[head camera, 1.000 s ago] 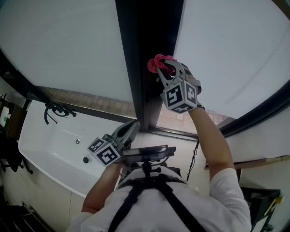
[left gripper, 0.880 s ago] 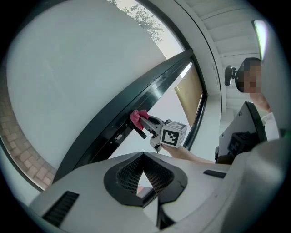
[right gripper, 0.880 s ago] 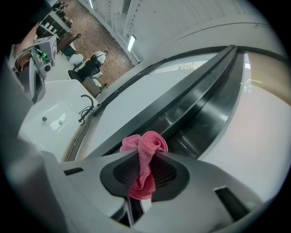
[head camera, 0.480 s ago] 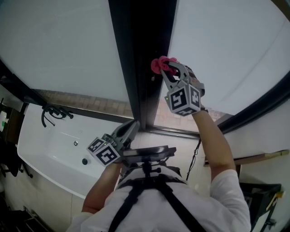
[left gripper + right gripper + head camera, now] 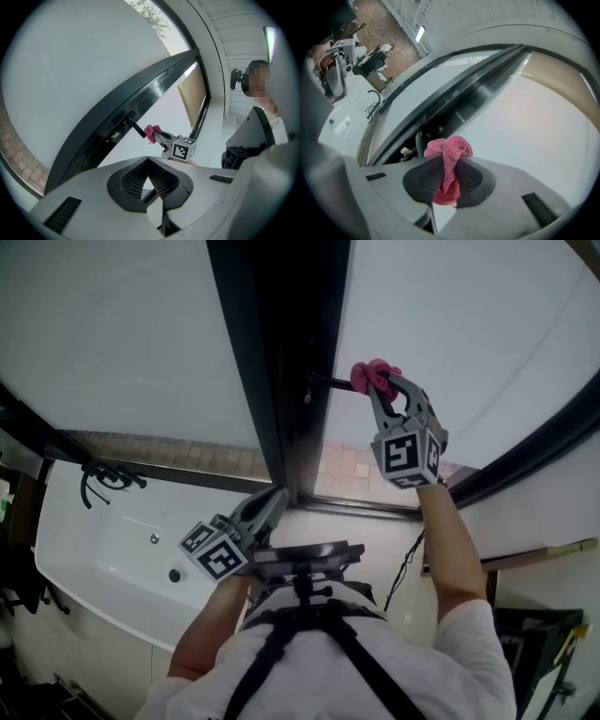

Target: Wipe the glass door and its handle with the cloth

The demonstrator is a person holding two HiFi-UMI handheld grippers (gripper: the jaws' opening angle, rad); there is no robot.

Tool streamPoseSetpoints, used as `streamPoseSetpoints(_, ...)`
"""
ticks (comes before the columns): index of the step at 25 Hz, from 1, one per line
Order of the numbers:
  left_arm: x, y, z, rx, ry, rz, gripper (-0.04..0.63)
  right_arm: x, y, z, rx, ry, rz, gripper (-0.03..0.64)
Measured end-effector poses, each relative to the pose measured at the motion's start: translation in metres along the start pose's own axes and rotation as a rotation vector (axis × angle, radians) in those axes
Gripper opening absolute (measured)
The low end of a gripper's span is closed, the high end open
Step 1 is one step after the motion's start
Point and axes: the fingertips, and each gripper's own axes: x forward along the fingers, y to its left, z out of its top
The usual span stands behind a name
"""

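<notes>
The pink cloth [image 5: 371, 375] is bunched between the jaws of my right gripper [image 5: 382, 383], which is shut on it. It presses against the outer end of the black door handle [image 5: 328, 382], a short bar sticking out from the dark door frame [image 5: 281, 362]. Frosted glass [image 5: 469, 324] lies right of the frame. In the right gripper view the cloth [image 5: 449, 157] fills the jaws, with the handle [image 5: 419, 142] just behind. My left gripper [image 5: 274, 501] hangs low by the person's chest, shut and empty. The left gripper view shows the handle [image 5: 134, 127] and the cloth [image 5: 151, 133] from afar.
A second frosted pane [image 5: 122, 334] lies left of the frame. A white bathtub [image 5: 94, 549] with a black faucet [image 5: 105, 474] sits at lower left. A dark device on a chest mount [image 5: 305, 557] is below the left gripper. A brick floor strip [image 5: 178, 451] runs behind the glass.
My right gripper has slid the cloth rightward along the handle, away from the frame, baring the bar's inner part. The left gripper has stayed put.
</notes>
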Motion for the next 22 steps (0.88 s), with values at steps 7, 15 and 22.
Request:
streamPoseSetpoints(7,0.007,-0.001,-0.001,-0.002,0.013,-0.011,0.002,-0.021,-0.021,-0.04,0.104,0.074,-0.089,0.055)
streamPoseSetpoints(15,0.002,0.006,0.005,0.002,0.007,0.002,0.002,-0.015,0.028,-0.062,0.168,0.113,-0.039,0.055)
streamPoseSetpoints(22,-0.005,0.015,0.015,0.012,-0.001,0.023,0.002,0.024,0.089,-0.03,0.152,0.05,0.081,0.055)
